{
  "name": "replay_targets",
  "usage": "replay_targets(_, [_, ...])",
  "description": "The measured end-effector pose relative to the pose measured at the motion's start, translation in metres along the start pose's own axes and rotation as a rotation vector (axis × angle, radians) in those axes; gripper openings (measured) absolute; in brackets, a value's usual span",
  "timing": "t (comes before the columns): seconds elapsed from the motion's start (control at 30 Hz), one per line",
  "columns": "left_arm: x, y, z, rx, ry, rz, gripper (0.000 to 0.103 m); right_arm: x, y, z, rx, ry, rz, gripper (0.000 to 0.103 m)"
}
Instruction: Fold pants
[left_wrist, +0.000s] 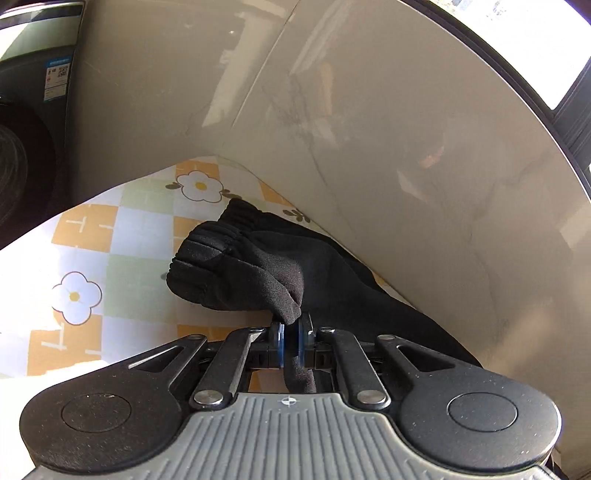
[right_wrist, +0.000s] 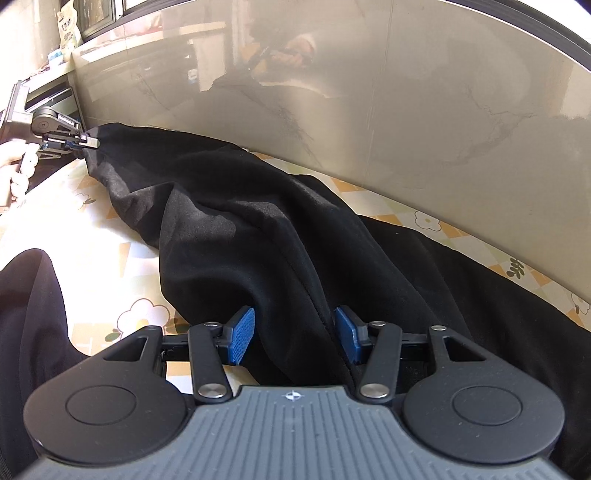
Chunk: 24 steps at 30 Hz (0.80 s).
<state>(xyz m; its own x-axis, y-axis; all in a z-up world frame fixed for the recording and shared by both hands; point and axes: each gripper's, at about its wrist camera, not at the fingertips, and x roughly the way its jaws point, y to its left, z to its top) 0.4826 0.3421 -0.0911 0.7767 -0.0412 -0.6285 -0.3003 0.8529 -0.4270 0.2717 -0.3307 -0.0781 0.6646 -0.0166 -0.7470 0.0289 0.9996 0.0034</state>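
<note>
Black pants (left_wrist: 236, 266) lie stretched along the flowered tablecloth (left_wrist: 140, 288) beside the wall. My left gripper (left_wrist: 291, 328) is shut on a fold of the fabric just behind the ribbed cuff (left_wrist: 207, 243), which bulges ahead of the jaws. In the right wrist view the left gripper (right_wrist: 86, 142) pinches the far end of the pants (right_wrist: 229, 221). My right gripper (right_wrist: 295, 325) is at the near end. A thick gathered ridge of the black cloth fills the gap between its blue pads (right_wrist: 242, 332), which press on it from both sides.
A glossy beige wall (left_wrist: 369, 129) runs close along the far side of the pants. A dark appliance with a label (left_wrist: 55, 77) stands at the left. A person's hand (right_wrist: 18, 173) holds the left gripper, and dark clothing (right_wrist: 29, 314) sits at the near left.
</note>
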Motion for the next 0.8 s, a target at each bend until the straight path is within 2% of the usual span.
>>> replay_targets(0.2, [-0.084,-0.007,0.0,0.084,-0.149,-0.067,0.007,0.004,0.01,-0.004,-0.086,0.004,-0.034,0.052])
replay_targets(0.23, [-0.095,-0.006,-0.003,0.089,-0.162,-0.069,0.007,0.006,0.01,-0.004,-0.088,0.012,-0.048,0.05])
replay_targets(0.27, [-0.103,-0.003,-0.007,0.088,-0.167,-0.068,0.007,0.007,0.008,-0.004,-0.075,0.021,-0.045,0.044])
replay_targets(0.3, [-0.108,0.001,-0.01,0.076,-0.166,-0.068,0.007,0.006,0.005,-0.003,-0.052,0.025,-0.033,0.04])
replay_targets(0.4, [-0.109,0.021,-0.022,0.016,-0.132,-0.067,0.007,-0.007,-0.007,-0.003,0.029,-0.03,0.018,0.041])
replay_targets(0.47, [-0.109,0.032,-0.031,-0.012,-0.104,-0.062,0.007,-0.014,-0.01,-0.002,0.046,-0.055,0.019,0.041])
replay_targets(0.67, [-0.114,0.05,-0.049,-0.068,-0.037,-0.063,0.01,0.007,-0.009,-0.003,0.035,0.017,-0.04,0.041])
replay_targets(0.77, [-0.115,0.058,-0.047,-0.127,-0.011,-0.07,0.024,0.013,-0.015,-0.005,0.078,0.018,-0.047,0.041])
replay_targets(0.8, [-0.115,0.06,-0.047,-0.143,-0.009,-0.076,0.033,0.014,-0.016,-0.005,0.091,0.022,-0.046,0.039])
